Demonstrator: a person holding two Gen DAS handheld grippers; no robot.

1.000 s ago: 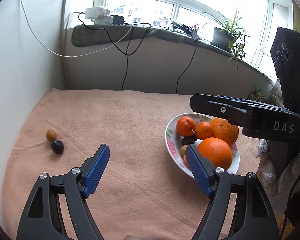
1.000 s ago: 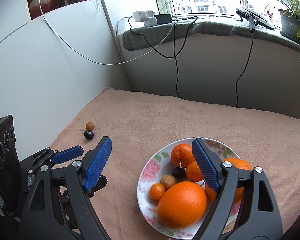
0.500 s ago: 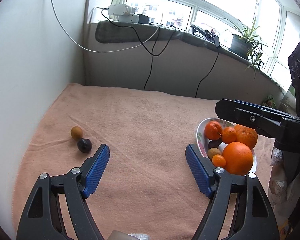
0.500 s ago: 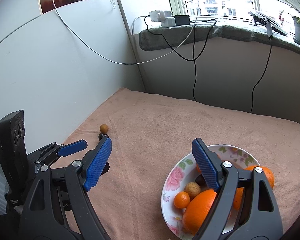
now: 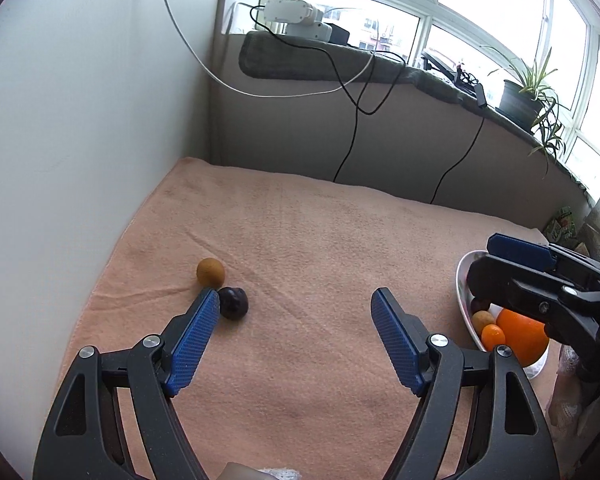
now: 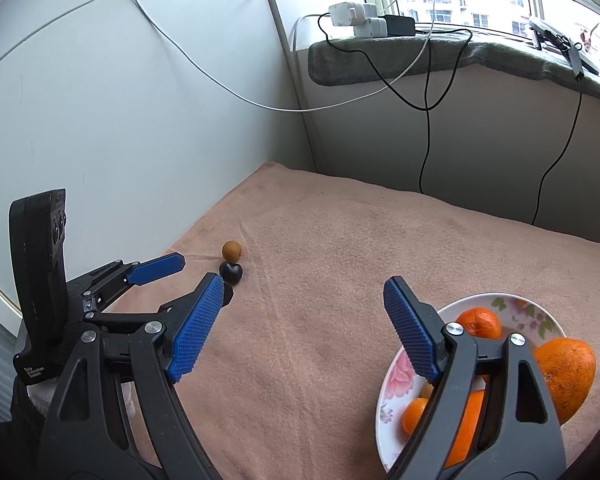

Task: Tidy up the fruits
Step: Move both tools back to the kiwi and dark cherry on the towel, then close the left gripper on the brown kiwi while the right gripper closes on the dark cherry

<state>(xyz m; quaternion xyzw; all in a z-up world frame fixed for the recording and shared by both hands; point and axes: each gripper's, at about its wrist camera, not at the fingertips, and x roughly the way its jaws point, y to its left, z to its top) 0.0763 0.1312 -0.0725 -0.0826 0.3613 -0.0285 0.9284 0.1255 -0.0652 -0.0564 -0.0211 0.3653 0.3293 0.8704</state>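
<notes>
Now we are seeing 2 loose fruits, a tan round fruit (image 5: 210, 271) touching a dark plum (image 5: 233, 302), lying in a short line toward the white wall on the peach blanket (image 5: 320, 240). Both the left gripper (image 5: 294, 308) and right gripper (image 6: 303, 292) are gaping wide, empty. Oranges are filling the floral bowl (image 6: 512, 306) below the windowsill.

- Looks like a home, probably an enclosed balcony or sunroom
- big windows (image 5: 480, 28) along the top, apartment blocks outside
- potted plant (image 5: 528, 88) on the sill, upper right
- peach blanket (image 5: 320, 240) spread below, floral fruit bowl (image 6: 512, 308) lower right
</notes>
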